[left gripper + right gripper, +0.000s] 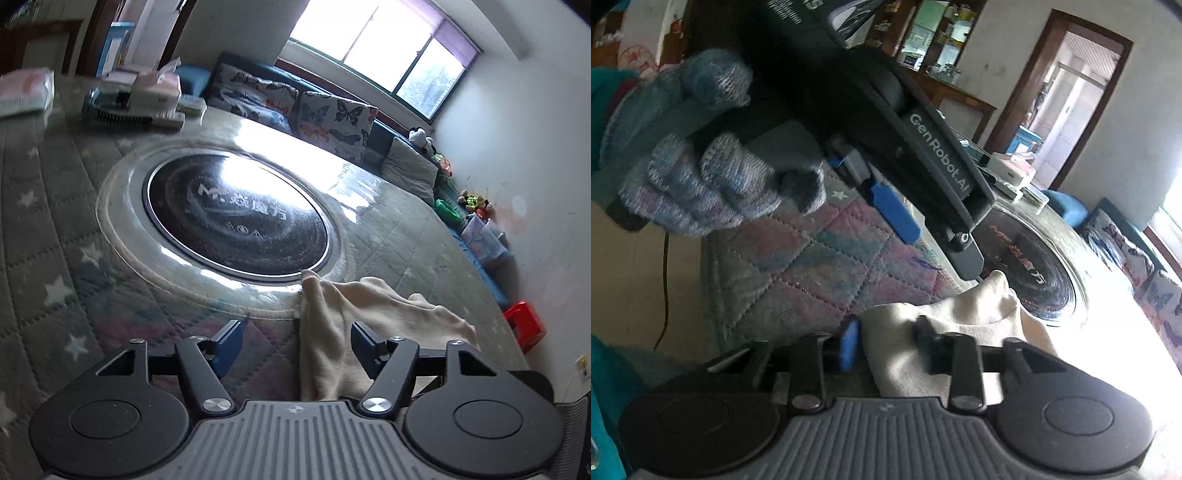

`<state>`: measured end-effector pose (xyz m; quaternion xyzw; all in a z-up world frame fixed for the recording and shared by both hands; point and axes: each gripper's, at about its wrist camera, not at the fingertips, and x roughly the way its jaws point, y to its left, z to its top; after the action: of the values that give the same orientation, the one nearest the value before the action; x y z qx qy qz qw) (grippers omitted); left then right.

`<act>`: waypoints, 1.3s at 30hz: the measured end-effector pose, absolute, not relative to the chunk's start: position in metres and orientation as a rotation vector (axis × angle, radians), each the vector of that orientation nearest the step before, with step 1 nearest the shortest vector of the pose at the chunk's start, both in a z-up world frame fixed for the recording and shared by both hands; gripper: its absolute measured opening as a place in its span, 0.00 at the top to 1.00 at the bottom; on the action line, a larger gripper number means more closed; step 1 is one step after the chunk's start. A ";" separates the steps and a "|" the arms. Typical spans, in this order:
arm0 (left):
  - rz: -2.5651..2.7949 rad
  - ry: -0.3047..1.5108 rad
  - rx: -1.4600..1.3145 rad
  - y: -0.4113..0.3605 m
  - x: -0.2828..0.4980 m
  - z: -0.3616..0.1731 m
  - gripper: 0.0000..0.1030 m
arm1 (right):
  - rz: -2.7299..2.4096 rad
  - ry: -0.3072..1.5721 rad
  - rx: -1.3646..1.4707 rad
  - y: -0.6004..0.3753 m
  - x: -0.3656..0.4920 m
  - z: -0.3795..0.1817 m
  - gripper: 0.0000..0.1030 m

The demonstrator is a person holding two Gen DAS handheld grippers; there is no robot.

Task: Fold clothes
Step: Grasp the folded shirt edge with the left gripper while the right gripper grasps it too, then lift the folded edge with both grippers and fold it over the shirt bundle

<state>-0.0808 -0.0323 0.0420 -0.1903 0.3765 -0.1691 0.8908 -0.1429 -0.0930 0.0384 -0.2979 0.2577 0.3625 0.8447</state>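
Observation:
A cream cloth (354, 317) lies bunched on the quilted table cover, next to the round black glass plate (236, 218). My left gripper (295, 343) is open just above it, jaws wide apart, with the cloth running between the blue pads (229, 347). In the right wrist view the same cloth (923, 343) lies between the jaws of my right gripper (886, 343), which is open. The left gripper (916, 236), held by a gloved hand (701, 177), hangs above the cloth's far tip.
A quilted star-pattern cover (48, 221) spreads over the table. Boxes and papers (136, 99) are stacked at the far edge. A sofa with butterfly cushions (332, 118) stands under the window. A red stool (524, 325) sits on the floor at right.

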 end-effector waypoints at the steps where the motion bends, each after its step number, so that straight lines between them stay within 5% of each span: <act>1: -0.352 0.788 -0.412 -0.033 -0.080 0.041 0.29 | 0.763 0.547 -0.616 -0.094 -0.142 0.040 0.82; 2: -0.350 0.794 -0.430 -0.033 -0.079 0.041 0.25 | 0.760 0.545 -0.589 -0.097 -0.141 0.042 0.89; 14: -0.335 0.898 -0.615 -0.050 -0.057 0.026 0.25 | 0.748 0.527 -0.327 -0.137 -0.135 0.076 0.92; 16: -0.338 0.901 -0.644 -0.051 -0.055 0.024 0.30 | 0.750 0.515 -0.314 -0.143 -0.137 0.079 0.92; 21: -0.354 0.928 -0.747 -0.048 -0.051 0.010 0.66 | 0.766 0.499 -0.284 -0.153 -0.144 0.083 0.92; 24: -0.354 0.929 -0.790 -0.043 -0.051 0.003 0.79 | 0.781 0.504 -0.291 -0.154 -0.148 0.083 0.92; 36: -0.362 0.920 -0.759 -0.040 -0.052 0.003 0.81 | 0.544 0.555 -0.132 -0.230 -0.147 0.088 0.88; 39: -0.363 0.919 -0.746 -0.042 -0.052 0.005 0.81 | 0.363 0.582 -0.094 -0.270 -0.135 0.081 0.77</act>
<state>-0.0521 -0.0419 0.0046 -0.3496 0.4306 -0.1700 0.8145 -0.1353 -0.2699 0.0813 -0.0461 0.2851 0.1778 0.9407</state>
